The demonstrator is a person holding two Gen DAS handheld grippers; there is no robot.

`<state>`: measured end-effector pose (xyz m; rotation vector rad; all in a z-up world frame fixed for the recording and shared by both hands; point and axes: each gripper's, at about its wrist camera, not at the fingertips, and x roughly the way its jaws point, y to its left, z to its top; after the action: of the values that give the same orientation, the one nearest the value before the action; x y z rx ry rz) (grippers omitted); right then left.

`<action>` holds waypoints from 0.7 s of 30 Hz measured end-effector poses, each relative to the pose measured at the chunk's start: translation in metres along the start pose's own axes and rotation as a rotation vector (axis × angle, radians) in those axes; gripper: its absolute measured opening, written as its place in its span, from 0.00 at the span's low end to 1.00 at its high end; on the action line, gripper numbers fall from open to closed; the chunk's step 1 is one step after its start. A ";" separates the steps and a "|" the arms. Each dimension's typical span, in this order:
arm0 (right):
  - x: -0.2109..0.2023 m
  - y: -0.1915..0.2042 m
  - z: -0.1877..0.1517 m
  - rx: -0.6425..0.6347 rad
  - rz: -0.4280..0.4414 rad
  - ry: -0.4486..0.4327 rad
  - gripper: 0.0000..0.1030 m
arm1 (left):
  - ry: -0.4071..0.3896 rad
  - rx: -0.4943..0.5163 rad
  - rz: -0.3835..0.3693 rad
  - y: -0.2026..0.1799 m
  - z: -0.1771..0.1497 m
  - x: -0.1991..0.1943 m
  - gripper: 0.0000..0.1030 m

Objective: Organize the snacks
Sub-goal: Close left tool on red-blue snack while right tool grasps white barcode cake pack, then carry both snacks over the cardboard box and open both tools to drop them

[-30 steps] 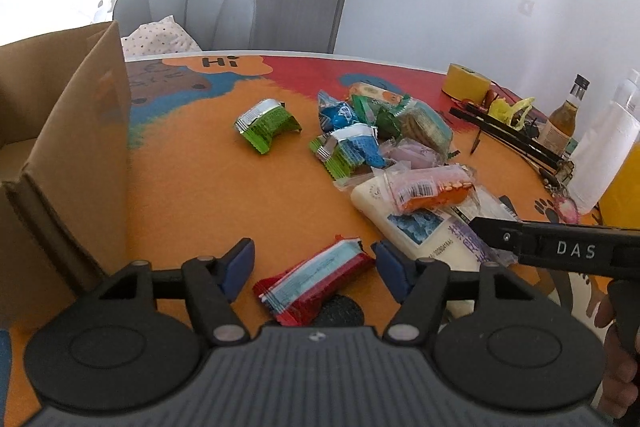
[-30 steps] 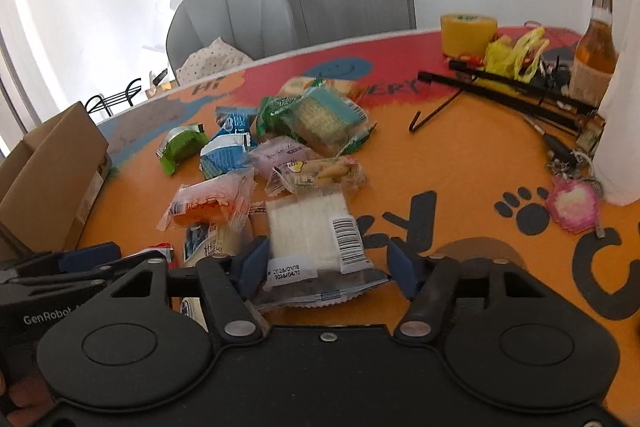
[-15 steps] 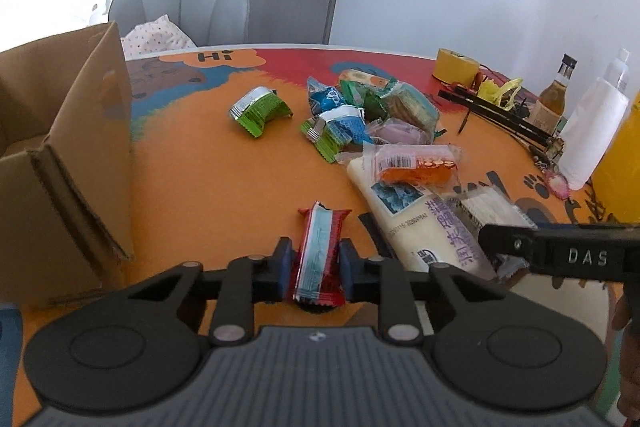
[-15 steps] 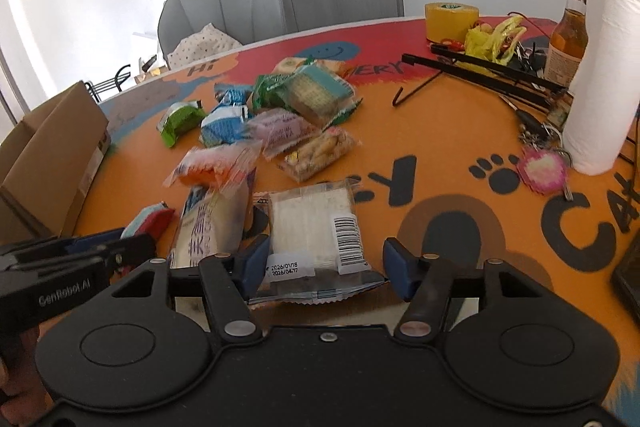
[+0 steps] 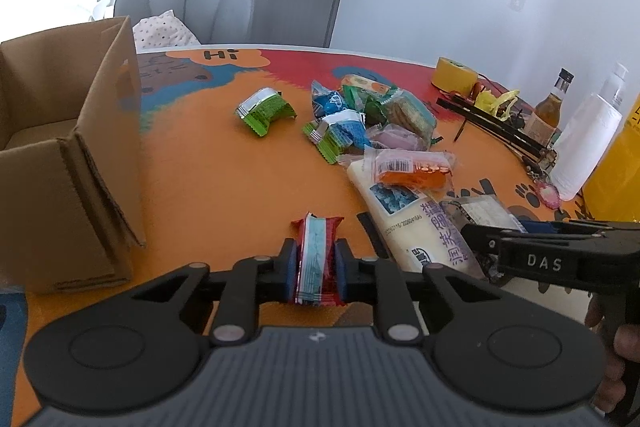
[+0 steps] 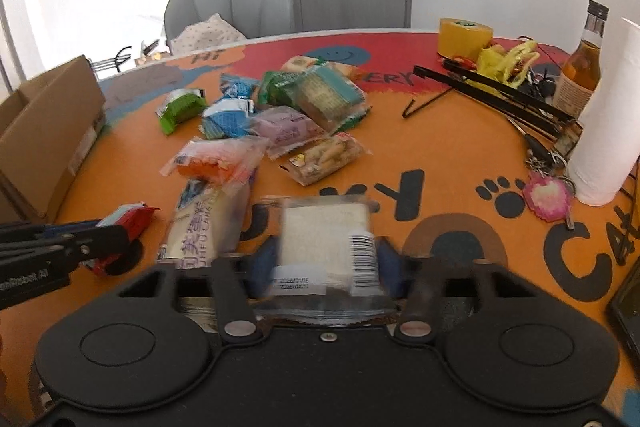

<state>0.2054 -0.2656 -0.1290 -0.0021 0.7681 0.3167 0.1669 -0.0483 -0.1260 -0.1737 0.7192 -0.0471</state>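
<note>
- The left gripper [image 5: 316,269] is pointing down toward the table [image 5: 208,183], its blue pads pinching a red snack bar [image 5: 316,259] standing on edge just beside the cardboard box [image 5: 72,163].
- The right gripper [image 6: 326,261] is tilting down too, its jaws closing around a clear-wrapped white cake packet [image 6: 326,247]; blur is hiding whether the pads are pressing yet.
- The cardboard box is standing open, and its visible inside is showing only bare cardboard.
- The other snacks [image 5: 372,123] are lying in a loose heap, well apart from the cardboard box.
</note>
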 end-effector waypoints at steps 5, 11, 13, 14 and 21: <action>-0.009 -0.010 0.000 0.050 0.029 -0.024 0.45 | -0.016 -0.002 0.001 0.000 0.001 -0.007 0.18; -0.033 -0.014 0.008 0.087 0.048 -0.100 0.44 | -0.047 -0.003 -0.015 -0.005 0.004 -0.025 0.18; -0.044 -0.013 0.013 0.091 0.057 -0.131 0.44 | -0.067 -0.001 -0.025 -0.007 0.007 -0.034 0.18; -0.050 -0.012 0.015 0.091 0.062 -0.148 0.44 | -0.079 0.001 -0.031 -0.008 0.008 -0.040 0.18; -0.079 0.004 0.027 0.069 0.111 -0.230 0.44 | -0.139 -0.004 -0.055 -0.008 0.014 -0.069 0.18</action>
<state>0.1694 -0.2807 -0.0547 0.1404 0.5513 0.3881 0.1245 -0.0471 -0.0698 -0.1987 0.5760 -0.0851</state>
